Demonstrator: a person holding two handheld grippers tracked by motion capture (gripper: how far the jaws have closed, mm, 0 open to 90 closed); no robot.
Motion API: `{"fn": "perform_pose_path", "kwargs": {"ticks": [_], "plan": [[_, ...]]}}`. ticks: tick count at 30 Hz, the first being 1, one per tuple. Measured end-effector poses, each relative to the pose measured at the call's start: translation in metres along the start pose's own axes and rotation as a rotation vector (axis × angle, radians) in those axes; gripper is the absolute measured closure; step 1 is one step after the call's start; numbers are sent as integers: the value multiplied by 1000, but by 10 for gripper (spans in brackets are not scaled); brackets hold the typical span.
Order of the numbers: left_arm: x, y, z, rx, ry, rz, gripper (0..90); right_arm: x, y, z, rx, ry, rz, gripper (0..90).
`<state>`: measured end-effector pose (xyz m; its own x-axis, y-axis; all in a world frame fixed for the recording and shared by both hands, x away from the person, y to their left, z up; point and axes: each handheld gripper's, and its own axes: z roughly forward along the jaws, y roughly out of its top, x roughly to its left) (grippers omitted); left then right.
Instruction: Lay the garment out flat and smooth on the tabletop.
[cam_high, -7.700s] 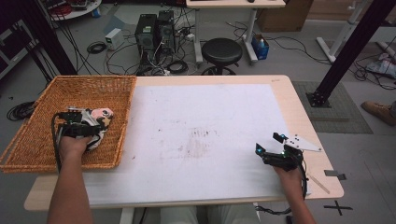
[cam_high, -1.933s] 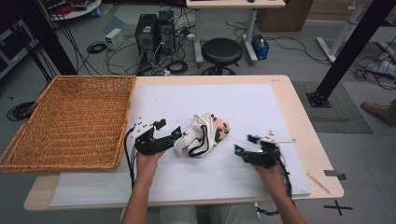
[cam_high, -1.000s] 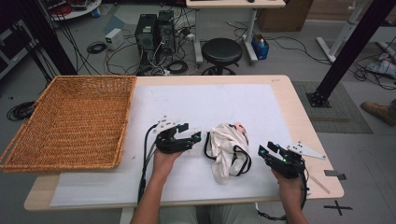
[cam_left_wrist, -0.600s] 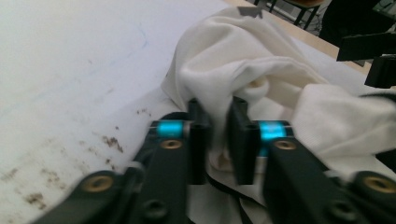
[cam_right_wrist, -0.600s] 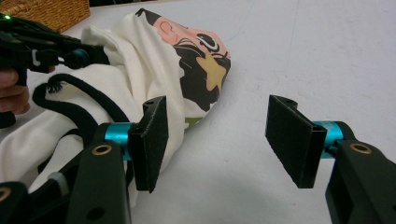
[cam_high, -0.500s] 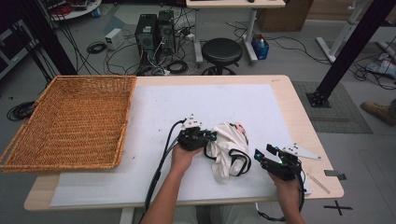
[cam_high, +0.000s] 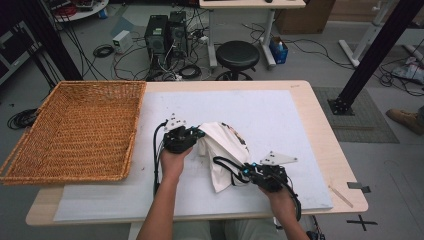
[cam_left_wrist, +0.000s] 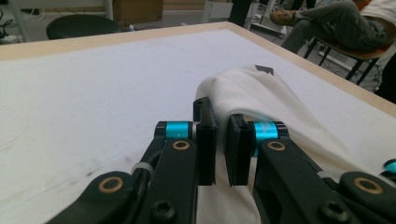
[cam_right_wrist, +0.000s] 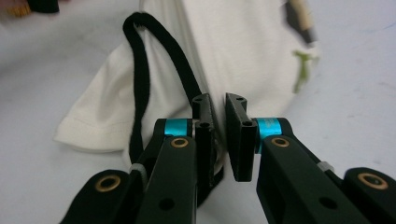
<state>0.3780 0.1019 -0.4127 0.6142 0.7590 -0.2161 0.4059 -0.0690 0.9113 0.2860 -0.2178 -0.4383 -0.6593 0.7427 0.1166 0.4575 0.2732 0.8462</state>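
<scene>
Cream cloth bag (cam_high: 224, 150) with black cord (cam_right_wrist: 140, 79) lies crumpled — both grippers' fingers pinch its fabric

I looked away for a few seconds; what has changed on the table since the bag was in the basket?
The white bag went from the basket to mid-table. Both jaws have just been closing: left gripper pinches its cloth, right gripper its lower edge. The basket stayed put.

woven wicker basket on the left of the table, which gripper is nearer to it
Left. The left gripper sits just right of the woven wicker basket; the right gripper lies farther right, beyond the white cloth bag.
</scene>
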Motion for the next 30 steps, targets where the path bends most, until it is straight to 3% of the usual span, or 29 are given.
{"fn": "perform_pose_path", "kwargs": {"ticks": [3,4,6,7,9,11,13,15,17,20,23,25,26,28,30], "plan": [[-6,-3,10,17,-28,5,836,-5,1,-13,-50,-42,27,836],[-8,-3,13,4,-44,-6,815,-8,1,-16,-53,-35,51,835],[-10,-3,15,-6,-43,-22,611,-13,2,-22,-75,-13,79,794],[-10,-1,14,-21,-30,-52,563,-16,1,-28,-91,-46,87,718],[-11,0,9,-19,9,-32,540,-25,-1,-37,-107,-87,131,633],[-9,-1,2,-18,23,-50,481,-39,-3,-44,-119,-138,181,561],[-7,-3,-4,-25,46,-52,473,-50,-2,-41,-99,-136,232,515],[-5,-5,-10,-36,64,-60,467,-51,0,-31,-72,-124,227,501],[-2,-6,-15,-43,81,-68,464,-45,5,-14,-20,-53,226,478],[1,-6,-18,-54,89,-87,463,-27,9,16,72,5,150,505],[3,-5,-20,-68,99,-99,463,-15,9,32,117,51,84,822],[5,-5,-21,-63,105,-98,463,-11,8,23,82,65,42,861],[6,-6,-21,-56,107,-99,463,-10,7,16,67,62,21,862],[7,-7,-19,-33,96,-95,449,-12,0,-1,36,-29,2,861],[2,-9,-13,-2,66,-87,424,-22,-7,-14,-3,-117,41,860]]}}
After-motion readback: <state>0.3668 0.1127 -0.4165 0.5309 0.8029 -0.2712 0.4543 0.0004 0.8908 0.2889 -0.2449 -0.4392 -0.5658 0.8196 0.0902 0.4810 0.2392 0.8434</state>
